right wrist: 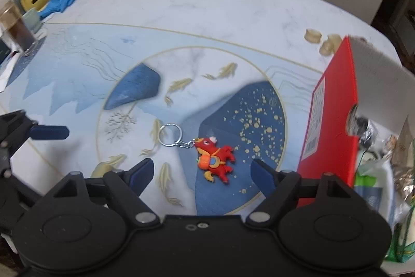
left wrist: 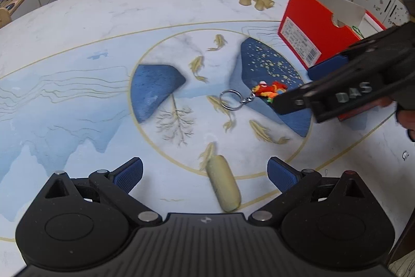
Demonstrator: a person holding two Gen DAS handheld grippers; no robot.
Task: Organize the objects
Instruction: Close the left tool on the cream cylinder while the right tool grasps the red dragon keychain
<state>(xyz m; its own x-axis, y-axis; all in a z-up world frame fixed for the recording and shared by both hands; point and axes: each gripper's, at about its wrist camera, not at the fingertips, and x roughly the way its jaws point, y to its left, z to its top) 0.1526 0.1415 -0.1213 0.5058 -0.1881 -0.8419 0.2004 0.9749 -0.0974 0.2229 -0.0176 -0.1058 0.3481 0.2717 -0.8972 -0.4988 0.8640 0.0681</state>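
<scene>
Red box (right wrist: 329,121) close beside keychain (right wrist: 215,160).

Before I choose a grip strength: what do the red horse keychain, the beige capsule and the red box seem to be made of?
Red horse keychain: looks like soft moulded rubber or PVC, matte, flat raised colour layers; its ring and chain look like shiny metal.
Beige capsule: probably smooth plastic or wood, matte; hard to tell.
Red box: cardboard, with a pale raw inner face, a cut notch and a printed label.

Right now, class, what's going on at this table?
A person holds a claw in each hand over a painted table. The right claw hangs open above a red horse keychain, which lies flat on the table, not yet gripped. The left claw is open too, near a beige capsule-shaped piece. An open red box stands beside them, already holding items.
</scene>
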